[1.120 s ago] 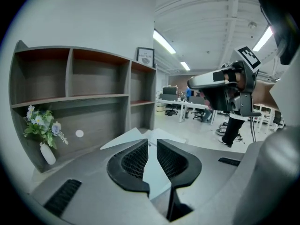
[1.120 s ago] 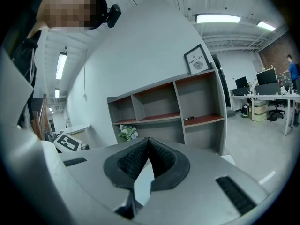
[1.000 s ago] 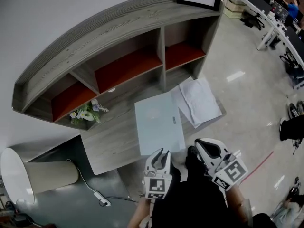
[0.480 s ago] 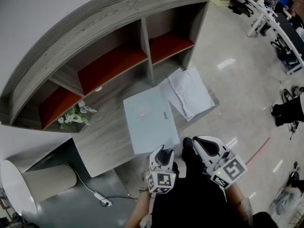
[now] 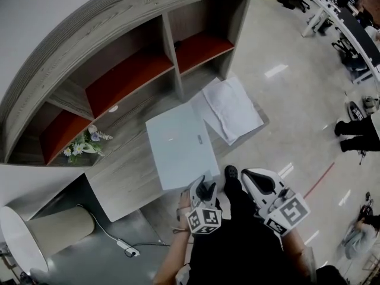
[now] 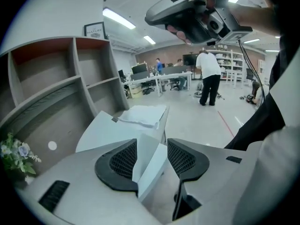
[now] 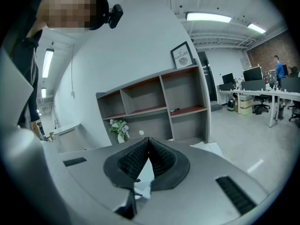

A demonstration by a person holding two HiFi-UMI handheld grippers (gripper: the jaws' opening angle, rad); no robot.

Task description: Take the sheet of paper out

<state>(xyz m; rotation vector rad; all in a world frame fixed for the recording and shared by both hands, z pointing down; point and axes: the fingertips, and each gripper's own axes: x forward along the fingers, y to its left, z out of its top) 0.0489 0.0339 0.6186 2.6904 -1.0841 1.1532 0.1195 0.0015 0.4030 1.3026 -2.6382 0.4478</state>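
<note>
Head view puts the pale, flat folder (image 5: 181, 144) on the grey wood-grain bench (image 5: 124, 180), with a loose pile of crumpled white sheets (image 5: 231, 108) touching its far right edge. No sheet shows apart from the folder, so I judge the sheet of paper I want lies inside it. My left tongs (image 5: 205, 189) have just been opening and now stand wide apart. The folder's near corner sits between them, but neither ribbed black pad (image 6: 123, 161) presses on it. In the left gripper view that corner looks split into two thin, smooth layers, one lifted a little. My right tongs (image 7: 147, 161) are closed together on nothing, held beside the left and clear of the bench.

To do this step well I would slide the left jaws deeper over the corner, catch only the upper layer and close gently. The cover looks slick and fairly stiff, so a shallow bite could slip off. The free right tongs could then reach in for the sheet.
</note>
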